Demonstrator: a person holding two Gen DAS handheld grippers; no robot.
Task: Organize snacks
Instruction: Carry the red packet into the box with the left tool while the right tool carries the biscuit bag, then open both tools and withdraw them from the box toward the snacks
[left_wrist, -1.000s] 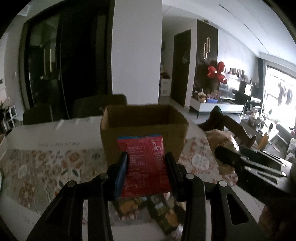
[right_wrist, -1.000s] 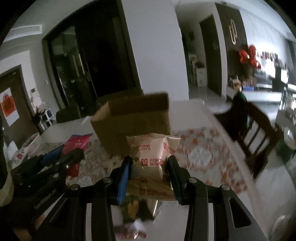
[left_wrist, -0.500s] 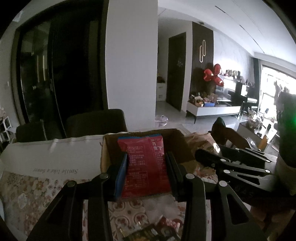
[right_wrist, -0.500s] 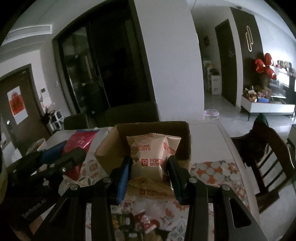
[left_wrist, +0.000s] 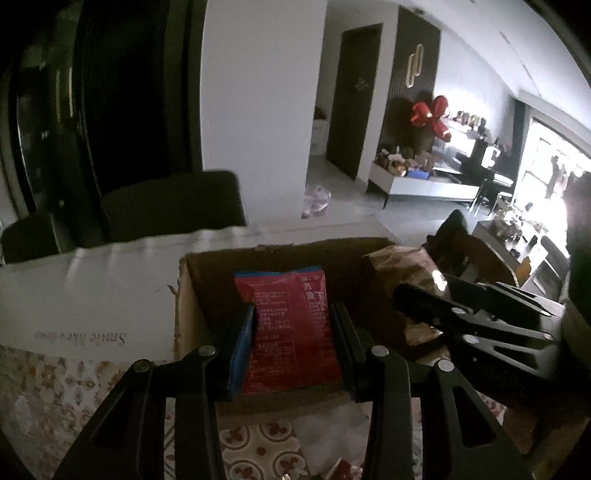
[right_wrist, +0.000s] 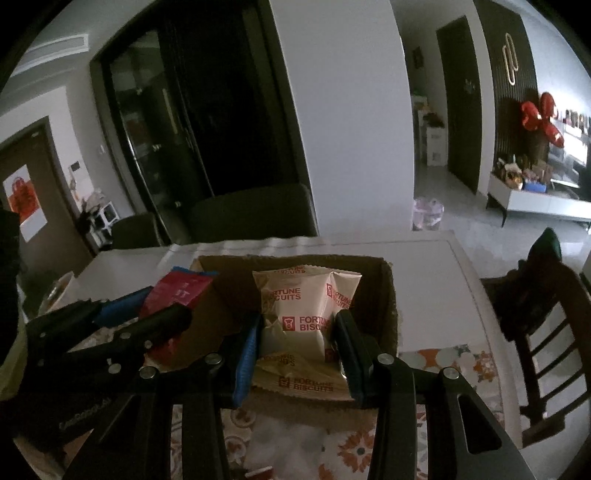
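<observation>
My left gripper (left_wrist: 291, 314) is shut on a red snack packet (left_wrist: 290, 332) and holds it over the open cardboard box (left_wrist: 192, 291). My right gripper (right_wrist: 297, 321) is shut on a beige Fortune Biscuits packet (right_wrist: 303, 310) and holds it over the same box (right_wrist: 388, 295). In the left wrist view the right gripper (left_wrist: 480, 317) and its beige packet (left_wrist: 402, 262) show at the right. In the right wrist view the left gripper (right_wrist: 110, 332) and the red packet (right_wrist: 177, 291) show at the left.
The box stands on a table with a floral patterned cloth (right_wrist: 443, 365). Loose snack packets (left_wrist: 340, 470) lie on the cloth near the front. Dark chairs (left_wrist: 170, 206) stand behind the table, and a wooden chair (right_wrist: 546, 317) stands at the right.
Both grippers have moved forward and up with their packets, from in front of the box to over its opening. The loose packets on the cloth have slid out of view below.
</observation>
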